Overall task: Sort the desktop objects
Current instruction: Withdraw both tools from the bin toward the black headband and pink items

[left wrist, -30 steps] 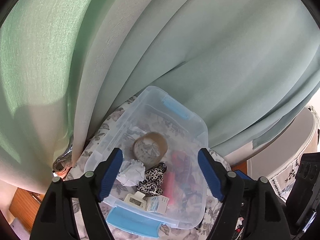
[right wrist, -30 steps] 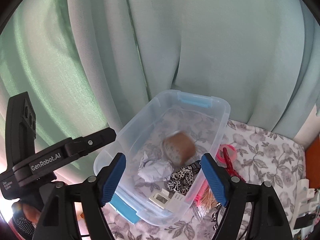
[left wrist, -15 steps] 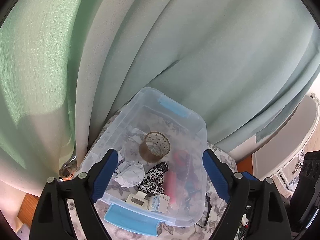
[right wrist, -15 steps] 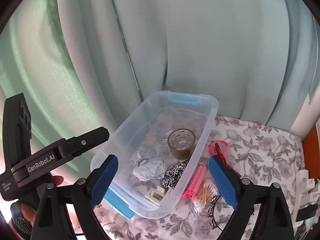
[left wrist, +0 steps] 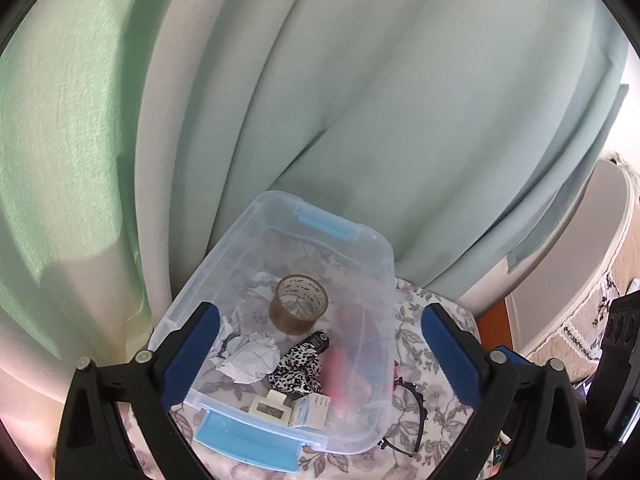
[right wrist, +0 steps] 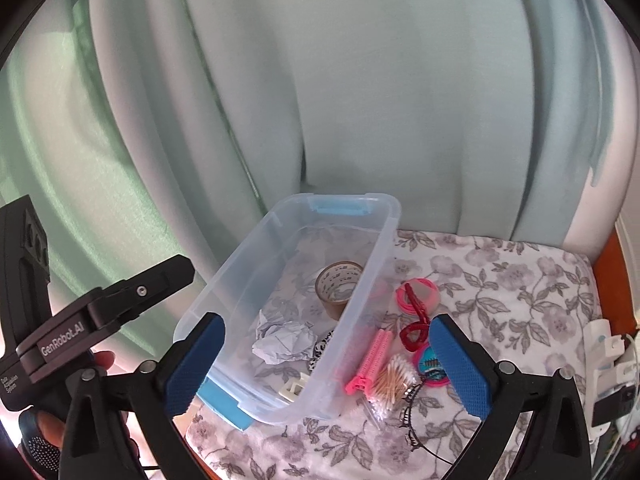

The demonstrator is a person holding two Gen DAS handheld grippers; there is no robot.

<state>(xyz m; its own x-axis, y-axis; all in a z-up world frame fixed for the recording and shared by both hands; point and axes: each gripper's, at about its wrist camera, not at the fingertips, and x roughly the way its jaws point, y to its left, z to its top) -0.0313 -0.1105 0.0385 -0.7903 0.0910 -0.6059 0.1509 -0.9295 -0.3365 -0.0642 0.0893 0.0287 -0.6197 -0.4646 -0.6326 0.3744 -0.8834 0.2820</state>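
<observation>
A clear plastic bin (left wrist: pixel 372 248) (right wrist: pixel 372 264) with blue latches sits on a floral tablecloth. Inside lie a brown tape roll (left wrist: pixel 301 304) (right wrist: pixel 338 286), a crumpled paper ball (left wrist: pixel 250 360) (right wrist: pixel 286 342), a leopard-print item (left wrist: pixel 298 364), a white clip (left wrist: pixel 269 402) and a small carton (left wrist: pixel 314 410). Right of the bin lie a pink comb (right wrist: pixel 370 362), cotton swabs (right wrist: pixel 394 380), a red clip (right wrist: pixel 414 320), a pink ring (right wrist: pixel 418 294) and a black headband (right wrist: pixel 412 408). My left gripper (left wrist: pixel 320 356) and right gripper (right wrist: pixel 326 364) are open and empty above the bin.
Pale green curtains (left wrist: pixel 360 100) hang right behind the bin. The left gripper's body (right wrist: pixel 80 320) shows at the left of the right wrist view. A white power strip (right wrist: pixel 608 360) lies at the table's right edge. A padded chair back (left wrist: pixel 580 240) stands to the right.
The tape roll fell into the bin and now rests flat. Both grippers pulled back and up from the bin and stayed open.
</observation>
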